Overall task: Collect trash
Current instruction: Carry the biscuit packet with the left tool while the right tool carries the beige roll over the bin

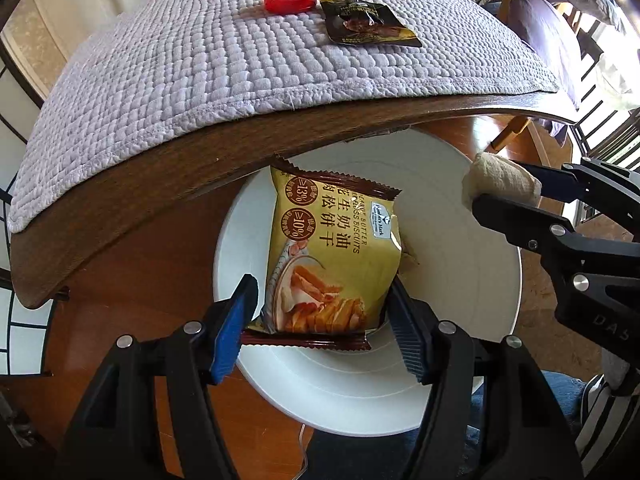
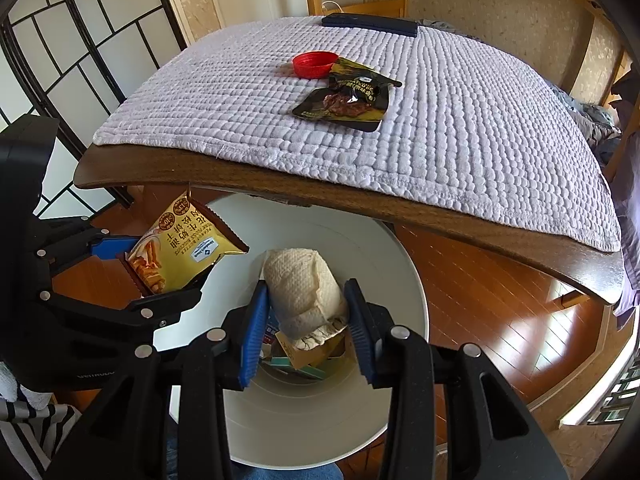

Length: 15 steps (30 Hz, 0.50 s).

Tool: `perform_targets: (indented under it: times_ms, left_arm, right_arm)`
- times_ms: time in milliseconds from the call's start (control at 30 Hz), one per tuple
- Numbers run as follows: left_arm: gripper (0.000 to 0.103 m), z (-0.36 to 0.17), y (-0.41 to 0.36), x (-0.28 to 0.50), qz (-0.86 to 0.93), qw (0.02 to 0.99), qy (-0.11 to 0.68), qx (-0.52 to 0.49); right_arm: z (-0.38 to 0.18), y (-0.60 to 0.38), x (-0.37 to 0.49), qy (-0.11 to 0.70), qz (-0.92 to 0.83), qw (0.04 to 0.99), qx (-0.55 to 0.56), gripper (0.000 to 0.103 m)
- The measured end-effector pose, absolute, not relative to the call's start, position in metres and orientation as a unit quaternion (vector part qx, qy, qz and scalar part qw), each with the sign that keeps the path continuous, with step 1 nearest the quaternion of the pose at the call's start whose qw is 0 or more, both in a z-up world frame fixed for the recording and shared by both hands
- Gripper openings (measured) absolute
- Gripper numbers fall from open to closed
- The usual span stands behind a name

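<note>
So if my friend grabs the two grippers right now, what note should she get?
Left gripper: shut on the yellow biscuit wrapper, held above the round white bin.
Right gripper: shut on the crumpled cream paper towel, also over the bin.
Done: some trash already lies in the bin's bottom.
Left: drop both pieces in, then fetch the red plastic cap and the black-and-gold snack packet from the grey quilted mat on the table.

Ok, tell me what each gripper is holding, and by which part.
Left gripper clamps the yellow biscuit packet by its lower side edges; right gripper pinches the crumpled cream paper towel across its middle.
</note>
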<state>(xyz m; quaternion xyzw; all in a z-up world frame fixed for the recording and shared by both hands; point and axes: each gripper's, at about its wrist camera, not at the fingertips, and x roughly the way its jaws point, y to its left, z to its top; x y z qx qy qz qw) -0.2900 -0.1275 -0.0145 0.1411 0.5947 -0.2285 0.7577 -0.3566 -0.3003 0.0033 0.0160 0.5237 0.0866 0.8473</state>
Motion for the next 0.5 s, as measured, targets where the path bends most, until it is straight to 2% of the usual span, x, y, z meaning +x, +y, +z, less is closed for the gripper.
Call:
perform_targets:
  times_ms: [500]
  left_arm:
    - [0.065, -0.048, -0.138, -0.292, -0.226, 0.751, 0.603, 0.148]
  right_arm:
    - [-0.009, -0.303, -0.351, 0.535, 0.082, 0.840, 0.017, 0.038]
